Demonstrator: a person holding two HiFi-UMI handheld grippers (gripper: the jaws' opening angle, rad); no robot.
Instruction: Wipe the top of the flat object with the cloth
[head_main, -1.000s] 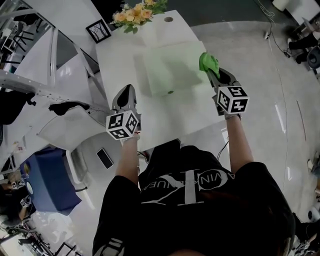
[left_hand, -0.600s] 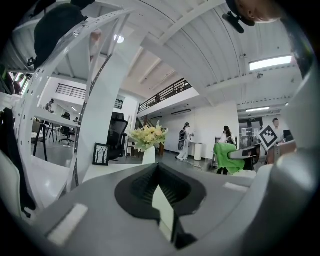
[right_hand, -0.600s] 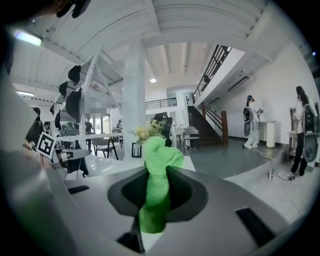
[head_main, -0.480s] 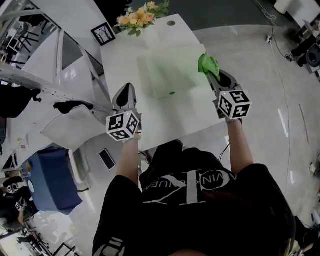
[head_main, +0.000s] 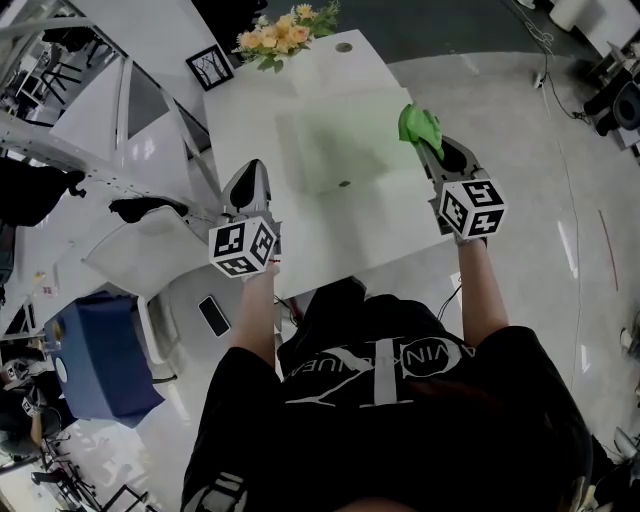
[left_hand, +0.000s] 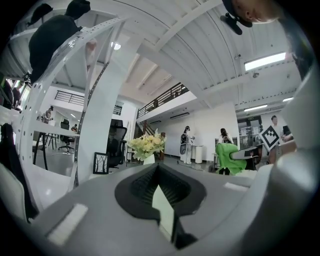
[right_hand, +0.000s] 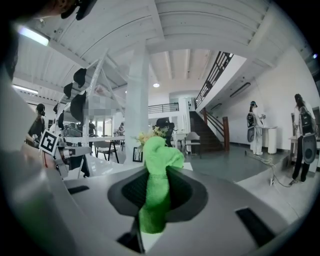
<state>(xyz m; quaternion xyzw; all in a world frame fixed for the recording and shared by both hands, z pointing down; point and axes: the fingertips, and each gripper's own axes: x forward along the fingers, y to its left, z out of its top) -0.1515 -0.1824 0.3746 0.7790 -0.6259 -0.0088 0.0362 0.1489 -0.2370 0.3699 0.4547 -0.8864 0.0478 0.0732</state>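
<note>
Little has shifted: right gripper (head_main: 426, 141) jaws stay clenched on the crumpled green cloth (head_main: 418, 123) at the pale green flat board (head_main: 330, 148) edge, left gripper (head_main: 251, 170) jaws closed on nothing; wiping likely paused.

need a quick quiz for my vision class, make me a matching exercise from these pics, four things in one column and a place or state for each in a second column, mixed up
Things
1. green cloth
2. left gripper
3. flower bouquet
4. pale green board

Places and states
A. lies flat on the white table
B. stands at the table's far edge
C. shut, nothing between its jaws
D. pinched in the right gripper

Pairs: 1-D, 2-C, 3-B, 4-A
</note>
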